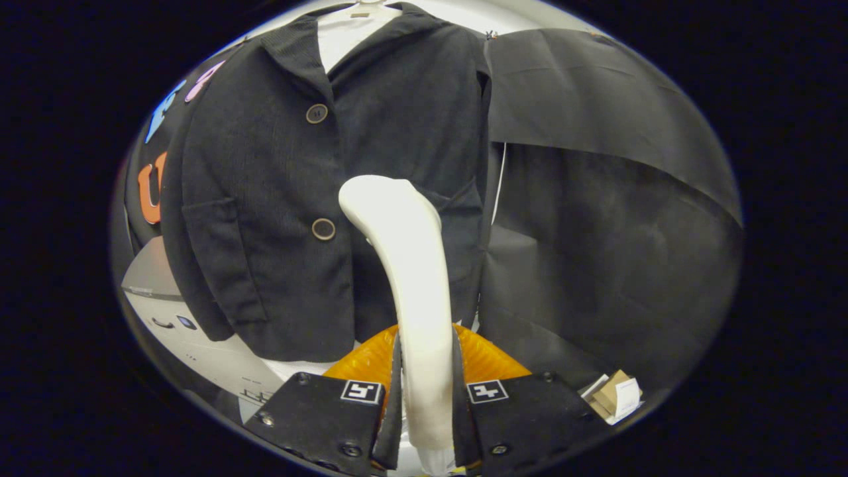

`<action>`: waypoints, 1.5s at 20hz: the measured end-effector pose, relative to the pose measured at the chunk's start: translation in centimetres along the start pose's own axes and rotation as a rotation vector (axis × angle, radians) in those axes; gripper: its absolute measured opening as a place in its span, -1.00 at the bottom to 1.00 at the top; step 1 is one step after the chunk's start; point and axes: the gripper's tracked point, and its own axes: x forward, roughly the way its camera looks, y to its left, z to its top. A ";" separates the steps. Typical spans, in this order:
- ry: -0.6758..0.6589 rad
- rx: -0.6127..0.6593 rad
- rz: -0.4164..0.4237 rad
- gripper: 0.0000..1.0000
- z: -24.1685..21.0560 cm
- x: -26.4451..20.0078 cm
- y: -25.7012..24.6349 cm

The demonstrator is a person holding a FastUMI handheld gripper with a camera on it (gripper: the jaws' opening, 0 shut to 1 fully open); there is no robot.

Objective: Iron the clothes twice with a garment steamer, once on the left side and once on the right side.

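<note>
A: Gripper view. The garment steamer (411, 265) is being held between the two fingers of the gripper (424, 397), both pads being pressed against its white handle low down, so the tongs are clenched on it. The head is being pointed up at the dark jacket (298, 199).

B: Where is the jacket being kept?

A: It is being hung just beyond the fingers, on a hanger at the top, in front of black cloth (596, 199). Two buttons are being shown down the front edge, a patch pocket (218, 258) to one side. The steamer head is being held in front of the panel on the other side of the buttons (contact with the cloth cannot be told).

B: Handling?

A: The steamer is judged rigid, smooth, fairly slippery plastic, probably top-heavy; it is best gripped on the narrow handle, as is being done. The jacket is judged soft and free-hanging, so it is likely being pushed away under pressure. An orange ribbed part (371, 361) is being seen behind the fingers; a white appliance (172, 311) is being seen under the jacket hem.
</note>
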 end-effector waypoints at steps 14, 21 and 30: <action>0.137 0.002 0.002 -0.33 -8.4 2.2 0.0; 0.194 0.008 0.006 -0.33 -11.6 3.1 -0.1; 0.182 0.041 0.022 -0.33 -10.9 1.5 -0.7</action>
